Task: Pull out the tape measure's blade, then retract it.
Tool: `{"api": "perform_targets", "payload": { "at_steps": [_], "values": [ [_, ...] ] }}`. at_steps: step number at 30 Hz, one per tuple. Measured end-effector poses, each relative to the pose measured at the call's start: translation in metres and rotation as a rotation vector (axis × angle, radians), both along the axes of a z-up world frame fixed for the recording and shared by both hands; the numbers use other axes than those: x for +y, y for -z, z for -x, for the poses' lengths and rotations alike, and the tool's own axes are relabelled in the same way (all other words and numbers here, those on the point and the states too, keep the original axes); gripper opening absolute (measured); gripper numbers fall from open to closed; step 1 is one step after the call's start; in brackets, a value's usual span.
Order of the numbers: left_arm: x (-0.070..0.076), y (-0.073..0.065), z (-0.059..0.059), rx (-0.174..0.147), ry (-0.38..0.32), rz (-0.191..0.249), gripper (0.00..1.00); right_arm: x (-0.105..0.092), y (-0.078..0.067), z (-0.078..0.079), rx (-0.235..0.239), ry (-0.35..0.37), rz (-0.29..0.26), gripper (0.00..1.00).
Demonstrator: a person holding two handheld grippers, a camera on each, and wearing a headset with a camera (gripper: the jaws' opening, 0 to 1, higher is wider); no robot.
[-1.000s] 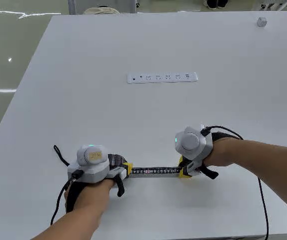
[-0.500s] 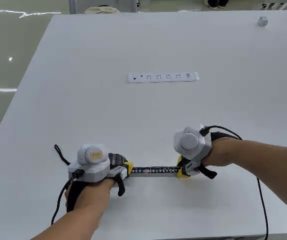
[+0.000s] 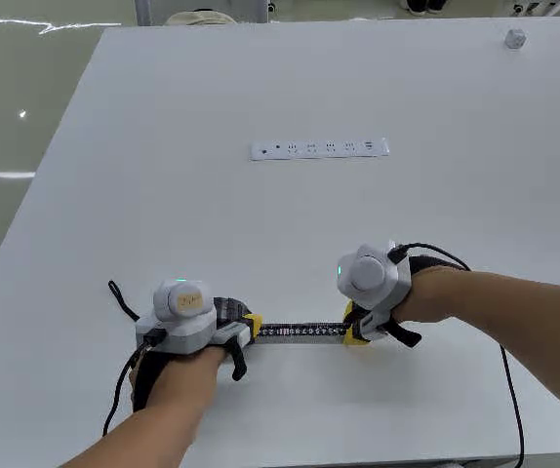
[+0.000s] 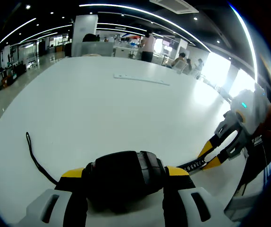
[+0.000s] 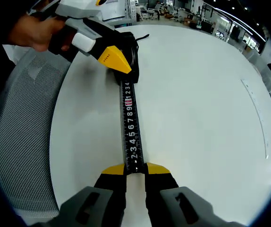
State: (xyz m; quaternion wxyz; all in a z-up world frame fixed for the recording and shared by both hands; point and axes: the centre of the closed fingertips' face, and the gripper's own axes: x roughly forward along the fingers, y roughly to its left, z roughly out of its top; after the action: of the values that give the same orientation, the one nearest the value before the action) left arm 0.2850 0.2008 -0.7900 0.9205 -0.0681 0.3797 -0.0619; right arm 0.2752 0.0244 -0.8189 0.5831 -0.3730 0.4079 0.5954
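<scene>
Horizontally, the left gripper (image 3: 244, 330) clamped the case (image 4: 126, 177), facing the right gripper (image 5: 135, 169) pinching the blade (image 5: 129, 118). Jaws hid its tip.

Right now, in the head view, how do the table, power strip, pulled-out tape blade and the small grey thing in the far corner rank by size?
1. table
2. power strip, looking longer than the blade though farther away
3. tape blade, its exposed stretch
4. small grey object; far off, so true size unsure

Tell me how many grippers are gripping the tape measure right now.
2: the left gripper clamps the black tape measure case; the right gripper pinches the blade at its free end.
</scene>
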Motion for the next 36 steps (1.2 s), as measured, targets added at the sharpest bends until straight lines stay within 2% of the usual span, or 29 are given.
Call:
{"api": "perform_targets", "payload": {
  "at_steps": [36],
  "values": [
    [0.000, 0.000, 0.000, 0.001, 0.002, 0.005, 0.61, 0.016, 0.001, 0.001, 0.002, -0.013, -0.007, 0.14]
  ]
}}
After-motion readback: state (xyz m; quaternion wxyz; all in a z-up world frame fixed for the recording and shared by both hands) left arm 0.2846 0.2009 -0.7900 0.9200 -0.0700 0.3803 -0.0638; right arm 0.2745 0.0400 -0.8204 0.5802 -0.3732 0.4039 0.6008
